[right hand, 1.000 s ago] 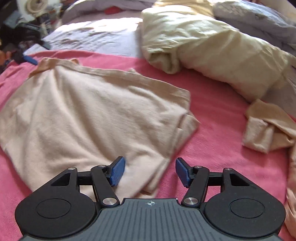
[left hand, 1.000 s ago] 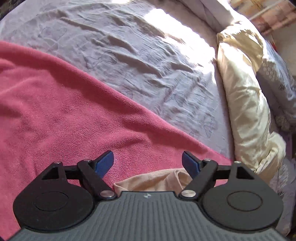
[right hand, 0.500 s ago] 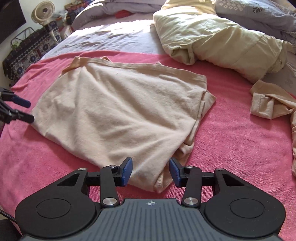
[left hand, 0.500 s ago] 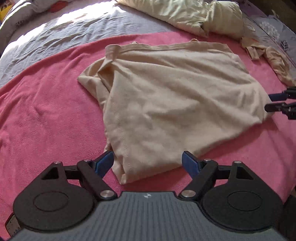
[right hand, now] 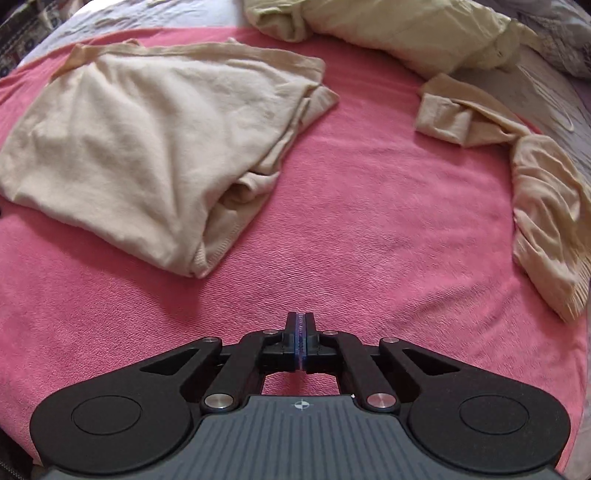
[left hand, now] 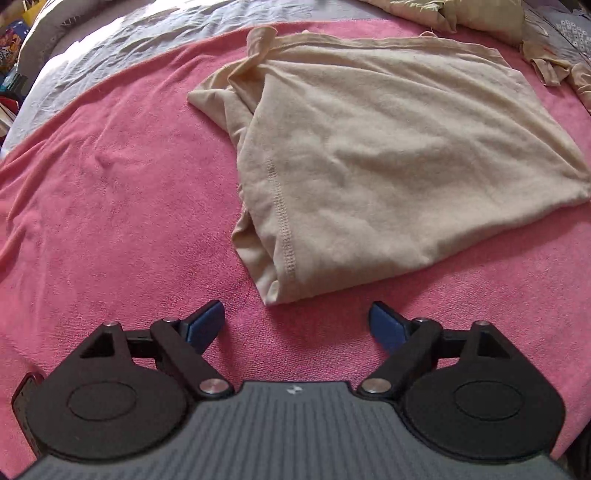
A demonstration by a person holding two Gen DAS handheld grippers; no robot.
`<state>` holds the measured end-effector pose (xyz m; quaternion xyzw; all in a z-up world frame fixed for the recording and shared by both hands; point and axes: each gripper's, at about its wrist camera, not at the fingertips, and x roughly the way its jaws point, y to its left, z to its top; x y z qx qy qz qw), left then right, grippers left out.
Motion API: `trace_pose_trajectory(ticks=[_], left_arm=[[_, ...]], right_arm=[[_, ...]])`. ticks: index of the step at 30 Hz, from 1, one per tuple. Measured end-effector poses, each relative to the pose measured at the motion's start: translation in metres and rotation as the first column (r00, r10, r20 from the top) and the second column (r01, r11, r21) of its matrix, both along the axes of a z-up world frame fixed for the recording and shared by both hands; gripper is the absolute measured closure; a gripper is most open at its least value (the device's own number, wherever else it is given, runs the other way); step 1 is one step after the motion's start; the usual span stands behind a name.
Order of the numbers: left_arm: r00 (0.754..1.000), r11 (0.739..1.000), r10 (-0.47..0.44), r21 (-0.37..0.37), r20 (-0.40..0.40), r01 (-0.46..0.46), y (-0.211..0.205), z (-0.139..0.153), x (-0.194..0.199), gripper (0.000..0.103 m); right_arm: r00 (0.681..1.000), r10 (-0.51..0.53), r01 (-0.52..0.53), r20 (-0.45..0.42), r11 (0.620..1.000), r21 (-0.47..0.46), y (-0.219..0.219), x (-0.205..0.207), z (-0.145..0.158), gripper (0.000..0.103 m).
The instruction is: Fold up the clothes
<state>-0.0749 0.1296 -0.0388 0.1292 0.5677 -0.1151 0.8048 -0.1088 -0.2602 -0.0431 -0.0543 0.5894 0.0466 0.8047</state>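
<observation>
Right now the left gripper [left hand: 297, 320] has its jaws released, spread wide w/ nothing between them, hovering over the pink blanket [left hand: 110, 206]. Just ahead of those jaws lies the beige garment [left hand: 369, 155], roughly folded, its nearest corner close to the gap but not touching. The right gripper [right hand: 301, 325] has its jaws clenched tight, empty (blue pads pressed together), also over the blanket. From there the garment sits ahead and to the left, apart from the jaws; a second beige garment [right hand: 546, 206] lies crumpled ahead-right, and a yellow quilt [right hand: 406, 26] is bunched beyond, far ahead.
</observation>
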Motion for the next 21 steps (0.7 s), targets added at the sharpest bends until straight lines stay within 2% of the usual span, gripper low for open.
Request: trace_pose_trajectory(ticks=[1,4,6,7,8,9,12,13,14,15,16,18,19,21], left_arm=[[0.999,1.000,0.001,-0.018,0.035,-0.001,0.001,0.008,0.000,0.019],[0.993,0.981,0.044,-0.195,0.105,-0.023,0.007,0.033,0.007,0.015],[0.993,0.962,0.085,-0.268,0.083,-0.060,0.008,0.025,0.015,0.015],[0.992,0.953,0.105,-0.293,0.072,-0.080,0.008,0.020,0.019,0.017],[0.990,0.956,0.126,-0.276,0.070,-0.102,0.004,0.012,0.021,0.026],[0.987,0.954,0.142,-0.278,0.078,-0.115,0.004,0.010,0.019,0.030],[0.988,0.928,0.129,-0.360,0.084,-0.091,0.007,0.002,0.005,0.030],[0.990,0.927,0.117,-0.365,0.075,-0.082,0.007,-0.005,0.001,0.030],[0.992,0.939,0.108,-0.334,0.059,-0.082,0.005,-0.015,-0.003,0.030],[0.993,0.952,0.095,-0.299,0.072,-0.069,0.002,-0.020,-0.007,0.030],[0.991,0.962,0.061,-0.272,0.120,-0.026,-0.002,-0.022,-0.014,0.030],[0.986,0.980,-0.012,-0.193,0.165,0.045,-0.013,-0.025,-0.023,0.028],[0.982,0.985,-0.045,-0.157,0.183,0.075,-0.019,-0.026,-0.027,0.028],[0.980,0.984,-0.048,-0.159,0.195,0.080,-0.018,-0.027,-0.029,0.027]], right_arm=[[1.000,-0.008,0.008,0.019,1.000,0.022,-0.001,-0.001,0.006,0.096],[0.998,0.009,-0.013,0.069,0.998,0.062,0.015,0.007,0.019,0.088],[0.996,0.025,-0.032,0.086,0.996,0.085,0.034,0.019,0.018,0.073],[0.995,0.033,-0.042,0.094,0.994,0.097,0.043,0.024,0.017,0.072],[0.994,0.038,-0.050,0.103,0.992,0.114,0.053,0.030,0.017,0.072],[0.992,0.045,-0.061,0.116,0.988,0.142,0.063,0.037,0.018,0.072],[0.974,0.115,-0.162,0.194,0.955,0.248,0.102,0.071,0.029,0.072],[0.965,0.139,-0.198,0.223,0.942,0.272,0.118,0.086,0.033,0.072],[0.954,0.159,-0.231,0.253,0.929,0.288,0.135,0.102,0.036,0.072],[0.945,0.177,-0.262,0.275,0.914,0.311,0.154,0.121,0.038,0.065],[0.939,0.193,-0.287,0.286,0.896,0.338,0.175,0.140,0.038,0.061],[0.934,0.214,-0.316,0.288,0.870,0.378,0.216,0.174,0.036,0.042],[0.937,0.215,-0.312,0.275,0.869,0.383,0.236,0.190,0.033,0.037],[0.943,0.217,-0.300,0.252,0.881,0.366,0.269,0.212,0.025,0.035]])
